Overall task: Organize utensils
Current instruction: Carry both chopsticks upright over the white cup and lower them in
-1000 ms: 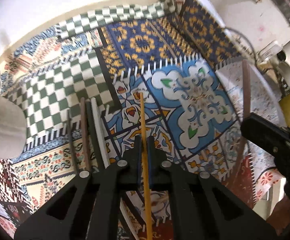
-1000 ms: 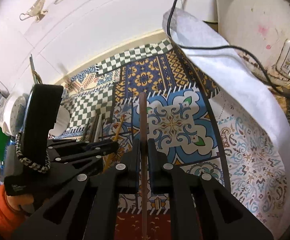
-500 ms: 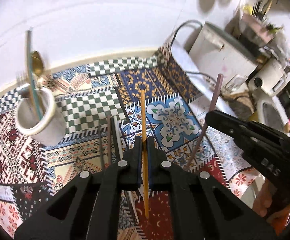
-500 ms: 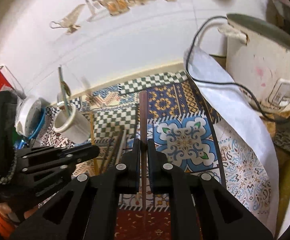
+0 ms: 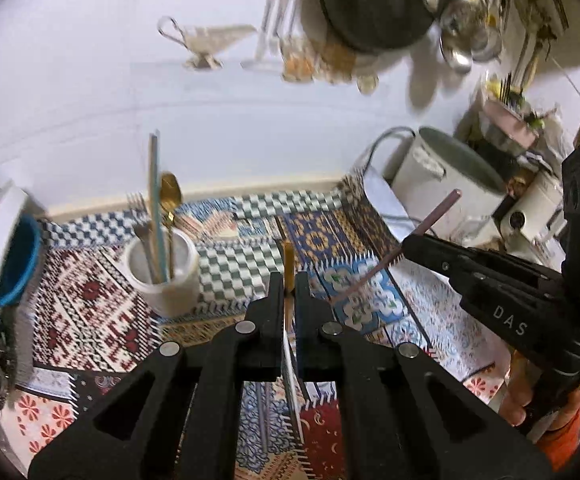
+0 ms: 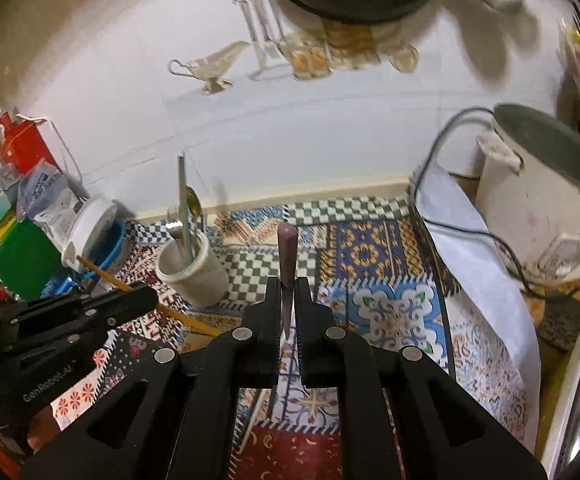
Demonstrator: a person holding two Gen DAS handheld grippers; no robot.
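Lift on both sides — a second ago, close over the patterned mat [image 5: 90, 300] with little else in frame; now high above it, wall and hanging pots filling the upper half of each view. Reads as pick-up done and carry to the holder under way.

Far left of the left wrist view: white jar with a blue band [image 5: 6, 240], blurred, hard against the frame edge. Left of centre: white cup [image 5: 170, 280], upright on the mat, already holding a fork [image 5: 136, 204], a blue-green stick [image 5: 154, 184] and a gold spoon [image 5: 170, 194]. Centre bottom: left gripper [image 5: 288, 292], clenched on a yellow chopstick [image 5: 288, 260], its end poking out just past the fingers toward the far wall. Lower down, glimpsed between the fingers, a pale stick [image 5: 290, 360] lying on the mat — so more left to sort. Right side: right gripper [image 5: 409, 246], seen side-on, clamped on a mauve chopstick [image 5: 435, 216] slanting toward the upper right; same hold seen end-on at the centre of the right wrist view.

Open mat between cup and left gripper, nothing in the way. Tight only at the cup mouth, crowded already by three handles; probably easiest entered from above on the near side. Right edge closed off by a white cooker [image 5: 441, 188] and, in the right wrist view, its black cable [image 6: 473, 236]. Grippers near each other but apart; likely safest emptied one at a time.
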